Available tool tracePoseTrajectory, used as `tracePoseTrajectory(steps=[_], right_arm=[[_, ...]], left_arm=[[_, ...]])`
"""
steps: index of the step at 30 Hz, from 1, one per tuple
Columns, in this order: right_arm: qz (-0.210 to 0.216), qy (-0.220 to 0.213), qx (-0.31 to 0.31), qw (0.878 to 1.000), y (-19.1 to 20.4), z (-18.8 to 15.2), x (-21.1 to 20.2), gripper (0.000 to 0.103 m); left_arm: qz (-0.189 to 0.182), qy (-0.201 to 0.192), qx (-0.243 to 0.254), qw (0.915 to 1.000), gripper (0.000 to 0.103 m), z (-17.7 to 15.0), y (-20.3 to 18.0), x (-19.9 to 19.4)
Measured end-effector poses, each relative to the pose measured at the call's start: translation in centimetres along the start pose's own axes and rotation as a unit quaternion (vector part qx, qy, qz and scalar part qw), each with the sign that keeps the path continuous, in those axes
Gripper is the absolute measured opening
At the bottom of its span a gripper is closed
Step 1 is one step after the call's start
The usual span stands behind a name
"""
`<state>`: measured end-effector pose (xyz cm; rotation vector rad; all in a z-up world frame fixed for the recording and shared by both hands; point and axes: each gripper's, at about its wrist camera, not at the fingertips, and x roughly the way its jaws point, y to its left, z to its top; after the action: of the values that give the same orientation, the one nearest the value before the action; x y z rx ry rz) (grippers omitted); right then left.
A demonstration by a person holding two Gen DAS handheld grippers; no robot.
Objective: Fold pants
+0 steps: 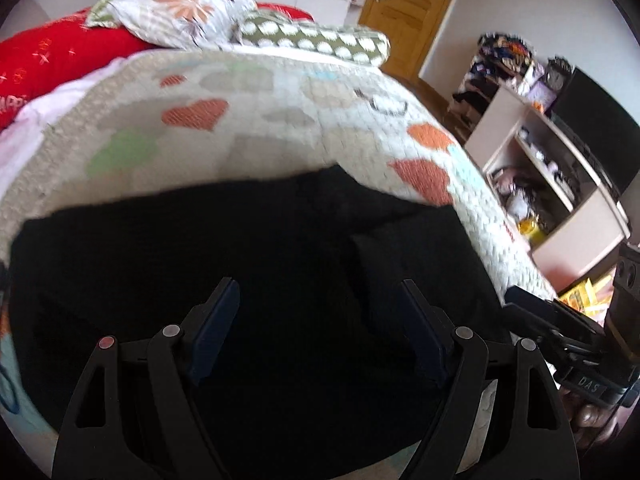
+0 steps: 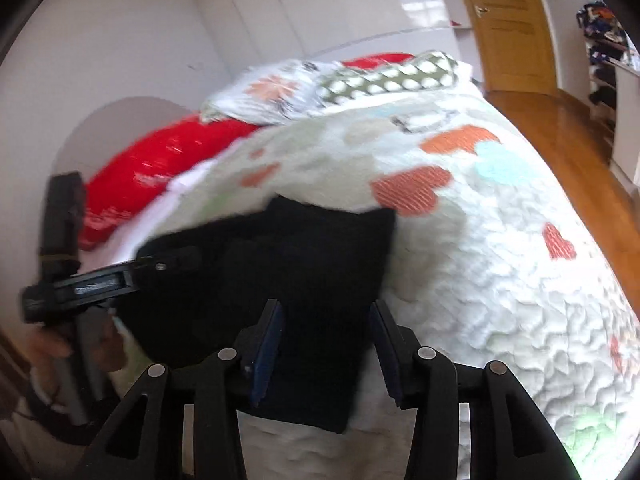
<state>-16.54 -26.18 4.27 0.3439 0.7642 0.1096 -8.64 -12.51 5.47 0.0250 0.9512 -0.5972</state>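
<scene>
Black pants [image 1: 256,264] lie folded in a compact bundle on the quilted bed cover [image 1: 280,120]. My left gripper [image 1: 320,320] is open, its jaws spread wide just above the pants, holding nothing. My right gripper [image 2: 326,332] is open over the near right part of the pants [image 2: 304,272], holding nothing. The right gripper's body shows at the right edge of the left wrist view [image 1: 560,328]. The left gripper's body shows at the left of the right wrist view [image 2: 80,284].
Pillows [image 1: 180,12] and a red cushion [image 1: 52,56] lie at the head of the bed. A shelf unit [image 1: 560,184] with clutter stands to the right. A wooden door [image 1: 408,8] and wooden floor [image 2: 560,136] lie beyond.
</scene>
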Motion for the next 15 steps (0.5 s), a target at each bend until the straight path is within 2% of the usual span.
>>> tracePoseTrajectory(steps=[3,5,6,7,8,12,15], right_arm=[[-0.007,0.016,-0.006,1.000,-0.4,-0.8,1.5,0.044],[-0.019,0.023,-0.015,0.999,-0.3,-1.3,1.9,0.044],[-0.023,0.024,-0.020,0.999,-0.1,-1.2,1.8,0.044],[-0.025,0.025,-0.025,0.999,-0.1,-1.2,1.3,0.044],[-0.028,0.024,-0.033,0.999,0.2,-0.9,1.3,0.044],[-0.022,-0.004,-0.070,0.997,1.8,-0.2,0.0,0.044],[-0.011,0.022,-0.088,0.996,2.9,-1.0,1.6,0.044]], left_arm=[[-0.013,0.025,0.012,0.9995,0.080,-0.6,-1.4,2.1],[0.006,0.026,0.034,0.9991,0.075,-0.8,-2.6,2.9],[0.016,0.023,0.051,0.9983,0.059,-0.8,-3.3,2.7],[0.008,0.024,0.056,0.9981,0.050,-0.7,-3.6,2.5],[0.004,0.024,0.057,0.9981,0.049,-0.6,-3.6,2.1],[0.030,0.019,0.060,0.9976,0.049,-0.6,-3.0,1.1],[0.028,0.022,0.040,0.9985,0.049,-1.4,-1.9,0.9]])
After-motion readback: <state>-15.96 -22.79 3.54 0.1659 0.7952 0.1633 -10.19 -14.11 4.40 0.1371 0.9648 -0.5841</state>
